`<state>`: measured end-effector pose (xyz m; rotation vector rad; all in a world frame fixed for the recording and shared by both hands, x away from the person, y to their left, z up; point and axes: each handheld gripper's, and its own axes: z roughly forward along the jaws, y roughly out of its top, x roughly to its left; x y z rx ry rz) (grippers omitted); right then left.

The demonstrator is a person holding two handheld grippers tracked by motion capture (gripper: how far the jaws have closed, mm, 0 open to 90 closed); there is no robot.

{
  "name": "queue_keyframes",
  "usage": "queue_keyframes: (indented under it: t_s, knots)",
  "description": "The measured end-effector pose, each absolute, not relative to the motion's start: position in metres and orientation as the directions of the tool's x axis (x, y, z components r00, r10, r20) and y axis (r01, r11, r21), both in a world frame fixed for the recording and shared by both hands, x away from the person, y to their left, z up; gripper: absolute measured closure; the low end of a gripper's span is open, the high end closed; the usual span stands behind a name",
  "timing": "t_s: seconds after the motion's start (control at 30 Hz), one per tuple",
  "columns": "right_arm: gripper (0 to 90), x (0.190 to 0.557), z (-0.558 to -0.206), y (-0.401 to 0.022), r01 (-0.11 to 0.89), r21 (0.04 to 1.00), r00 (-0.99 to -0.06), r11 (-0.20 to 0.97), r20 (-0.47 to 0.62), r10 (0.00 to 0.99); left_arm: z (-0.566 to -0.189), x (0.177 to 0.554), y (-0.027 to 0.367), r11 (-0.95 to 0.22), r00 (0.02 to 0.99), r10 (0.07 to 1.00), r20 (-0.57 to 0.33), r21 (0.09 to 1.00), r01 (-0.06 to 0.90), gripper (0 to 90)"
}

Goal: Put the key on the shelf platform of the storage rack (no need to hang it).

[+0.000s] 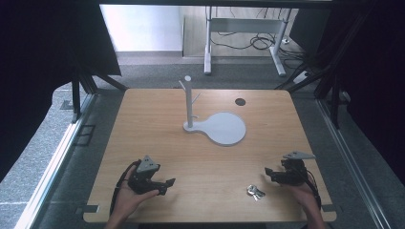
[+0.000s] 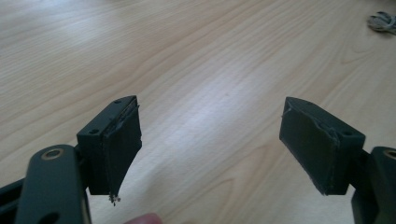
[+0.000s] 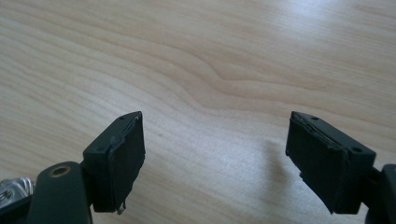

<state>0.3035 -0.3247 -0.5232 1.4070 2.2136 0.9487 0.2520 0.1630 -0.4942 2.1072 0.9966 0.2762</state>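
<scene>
Both grippers rest low on the table (image 1: 143,124), left gripper (image 1: 165,186) and right gripper (image 1: 269,172) gaping, nothing between the jaws. Keys (image 1: 255,192), seemingly a small bunch, lie just beside the right gripper, cut off at the edge of its view (image 3: 11,189).
</scene>
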Motion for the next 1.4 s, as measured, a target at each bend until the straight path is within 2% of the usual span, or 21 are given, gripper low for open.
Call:
queue_keyframes:
  t_s: [0.2, 0.47, 0.67, 1.0, 1.1, 1.23, 1.4]
  knots:
    - [21.6, 0.296, -0.52, -0.335, 0.657, 0.709, -0.444, 0.255, 0.09, 0.891, -0.497, 0.256, 0.163, -0.395, 0.648, 0.753, -0.113, 0.71, 0.583, 19.2]
    - [23.0, 0.289, -0.524, -0.344, 0.676, 0.682, -0.44, 0.279, 0.071, 0.895, -0.496, 0.258, 0.163, -0.406, 0.658, 0.745, -0.108, 0.71, 0.576, 19.1]
    - [25.5, 0.287, -0.517, -0.339, 0.653, 0.693, -0.474, 0.304, 0.061, 0.878, -0.488, 0.255, 0.168, -0.38, 0.661, 0.74, -0.124, 0.734, 0.563, 19.2]
    - [27.0, 0.289, -0.517, -0.334, 0.646, 0.672, -0.532, 0.361, 0.057, 0.845, -0.49, 0.257, 0.167, -0.391, 0.667, 0.733, -0.132, 0.72, 0.574, 19.2]
    - [27.0, 0.29, -0.5, -0.328, 0.64, 0.612, -0.581, 0.464, -0.011, 0.814, -0.487, 0.255, 0.169, -0.385, 0.665, 0.736, -0.132, 0.726, 0.57, 19.4]
    - [27.2, 0.287, -0.476, -0.316, 0.628, 0.555, -0.639, 0.546, -0.033, 0.768, -0.484, 0.251, 0.167, -0.388, 0.678, 0.723, -0.136, 0.731, 0.561, 19.5]
    - [27.2, 0.288, -0.462, -0.297, 0.634, 0.458, -0.686, 0.623, -0.038, 0.726, -0.483, 0.249, 0.164, -0.397, 0.695, 0.705, -0.141, 0.734, 0.552, 19.6]
